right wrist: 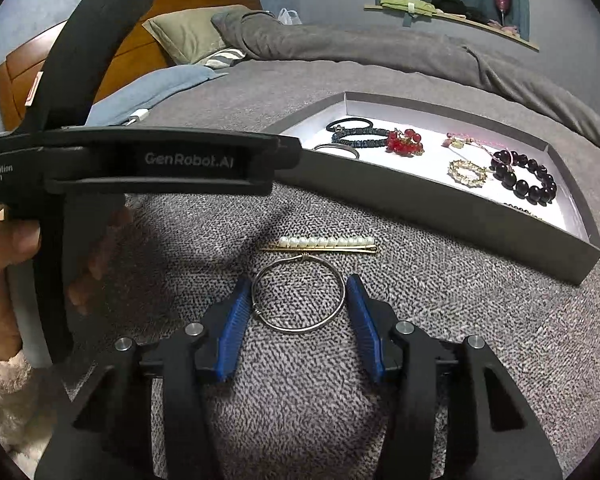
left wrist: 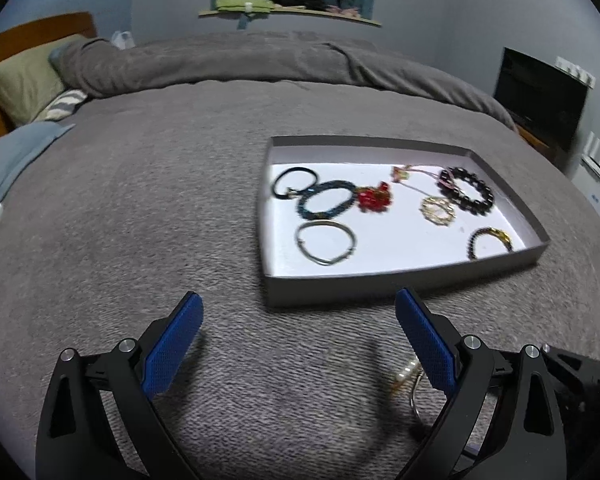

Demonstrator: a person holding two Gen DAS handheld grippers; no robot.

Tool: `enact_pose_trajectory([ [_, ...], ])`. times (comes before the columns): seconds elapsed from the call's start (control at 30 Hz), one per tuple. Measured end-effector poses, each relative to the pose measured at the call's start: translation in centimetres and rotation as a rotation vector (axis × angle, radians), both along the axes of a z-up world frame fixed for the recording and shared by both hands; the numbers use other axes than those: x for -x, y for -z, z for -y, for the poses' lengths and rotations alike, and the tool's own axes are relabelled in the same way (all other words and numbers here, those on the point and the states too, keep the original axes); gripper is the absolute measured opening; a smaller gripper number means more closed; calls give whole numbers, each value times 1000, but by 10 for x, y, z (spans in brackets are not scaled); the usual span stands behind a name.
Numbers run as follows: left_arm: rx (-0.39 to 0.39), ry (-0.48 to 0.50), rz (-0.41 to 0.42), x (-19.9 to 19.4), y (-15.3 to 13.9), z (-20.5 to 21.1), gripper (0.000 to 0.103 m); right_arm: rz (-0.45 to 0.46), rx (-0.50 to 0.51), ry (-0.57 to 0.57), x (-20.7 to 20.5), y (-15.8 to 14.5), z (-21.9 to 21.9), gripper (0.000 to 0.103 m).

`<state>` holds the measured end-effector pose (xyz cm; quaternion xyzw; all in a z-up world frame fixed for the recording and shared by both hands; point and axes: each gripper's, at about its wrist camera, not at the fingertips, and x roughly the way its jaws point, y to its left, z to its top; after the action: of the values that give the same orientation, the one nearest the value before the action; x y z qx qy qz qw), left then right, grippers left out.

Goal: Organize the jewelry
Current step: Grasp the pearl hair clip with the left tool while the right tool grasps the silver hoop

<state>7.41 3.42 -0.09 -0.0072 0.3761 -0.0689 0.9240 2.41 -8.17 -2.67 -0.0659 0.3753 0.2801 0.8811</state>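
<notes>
Your tray (right wrist: pixel 440 204) sits on the bed (right wrist: pixel 300 380); pearl pin (right wrist: pixel 326 243) and wire bangle (right wrist: pixel 299 296) lie just before it.

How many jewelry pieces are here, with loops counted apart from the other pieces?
Loops: 7 (black loop, blue bracelet, silver bangle, gold bracelet, dark-bead bracelet, black-gold bracelet, wire ring)
Others: 3 (red cluster, pink piece, pearl hairpin)
Total: 10

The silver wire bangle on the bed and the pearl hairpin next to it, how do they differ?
The wire bangle is a thin closed silver hoop; the pearl hairpin is a straight gold pin topped with a row of white pearls. The bangle lies between the right gripper fingers; the hairpin lies just beyond them. Both rest on the grey blanket, outside the tray.
</notes>
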Motion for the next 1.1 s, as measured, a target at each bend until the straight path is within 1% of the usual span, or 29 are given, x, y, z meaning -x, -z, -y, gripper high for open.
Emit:
enact_pose_trajectory([
  [0.1, 6, 48, -1, 4, 1, 6, 96, 8, 37, -13, 5, -5, 11, 49],
  [0.17, -6, 92, -2, 7, 2, 12, 96, 0, 44, -2, 4, -6, 22, 49],
  [0.23, -11, 130, -16, 8, 5, 18, 96, -9, 39, 29, 2, -7, 38, 49],
  [0.33, 13, 212, -62, 9, 11, 28, 96, -22, 28, 65, 0, -7, 62, 49],
  [0.43, 2, 267, -69, 13, 14, 39, 94, -23, 32, 103, -2, -8, 81, 49],
  [0.5, -11, 286, -69, 14, 17, 44, 93, -17, 39, 145, -6, -9, 93, 49],
  [0.53, -13, 298, -71, 14, 18, 47, 90, -13, 41, 176, -10, -9, 101, 49],
  [0.57, -14, 312, -77, 14, 20, 49, 83, -18, 35, 204, -13, -8, 108, 49],
  [0.6, -18, 321, -83, 14, 22, 50, 79, -27, 23, 218, -16, -7, 113, 49],
  [0.67, -34, 354, -84, 15, 26, 55, 68, -54, -17, 231, -21, -5, 122, 49],
  [0.7, -57, 377, -75, 17, 27, 59, 66, -58, -26, 234, -21, -5, 123, 49],
  [0.77, -89, 403, -68, 19, 30, 64, 58, -45, -9, 233, -20, -6, 120, 49],
  [0.8, -86, 410, -73, 18, 32, 64, 55, -37, 3, 233, -19, -6, 118, 49],
  [0.87, -71, 429, -85, 17, 32, 63, 37, -32, 8, 233, -19, -6, 115, 49],
  [0.9, -66, 434, -86, 17, 31, 63, 31, -31, 5, 233, -20, -6, 114, 49],
  [0.93, -72, 438, -85, 18, 30, 63, 17, -30, 0, 228, -20, -6, 113, 49],
  [1.1, -79, 446, -84, 20, 31, 64, 12, -11, 23, 215, -18, -5, 108, 49],
])
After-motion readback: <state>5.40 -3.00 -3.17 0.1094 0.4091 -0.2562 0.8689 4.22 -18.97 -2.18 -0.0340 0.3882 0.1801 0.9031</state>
